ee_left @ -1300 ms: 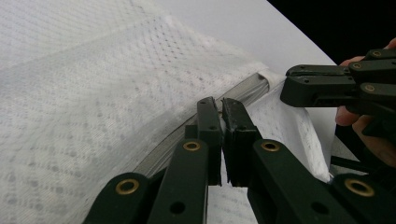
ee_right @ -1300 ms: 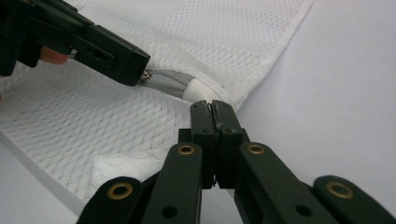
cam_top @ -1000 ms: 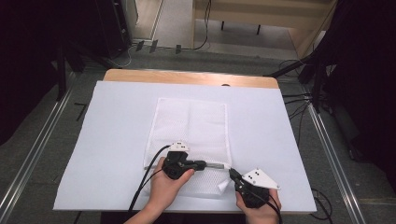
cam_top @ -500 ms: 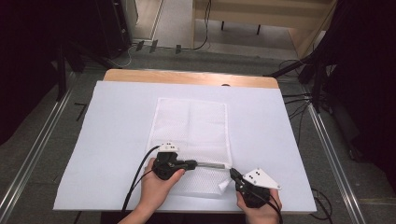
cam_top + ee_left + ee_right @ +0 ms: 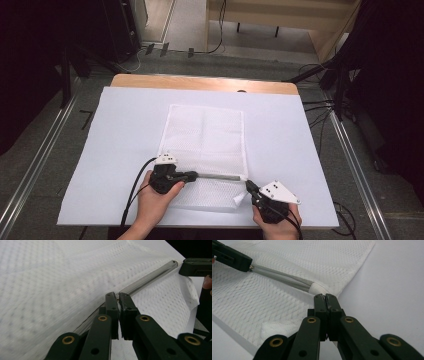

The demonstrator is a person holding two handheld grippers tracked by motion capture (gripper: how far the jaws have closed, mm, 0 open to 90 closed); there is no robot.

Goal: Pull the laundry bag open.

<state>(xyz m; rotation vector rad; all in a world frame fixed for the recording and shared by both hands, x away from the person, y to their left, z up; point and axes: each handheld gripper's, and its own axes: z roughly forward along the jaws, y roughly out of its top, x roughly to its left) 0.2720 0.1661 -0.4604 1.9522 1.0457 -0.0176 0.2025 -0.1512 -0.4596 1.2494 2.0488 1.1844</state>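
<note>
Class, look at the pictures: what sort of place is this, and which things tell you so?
Probably a lab or recording workspace: a table covered in plain white, cables trailing across the floor, metal rails alongside, and a hand-held gripper working a mesh bag.

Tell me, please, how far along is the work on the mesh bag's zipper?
Done: the white mesh bag lies flat on the white table cover. In hand: the left tool is shut on the grey zipper, and the right tool pinches the bag at the zipper's end. Left: probably the short stretch from the left tool to the bag's left edge.
</note>
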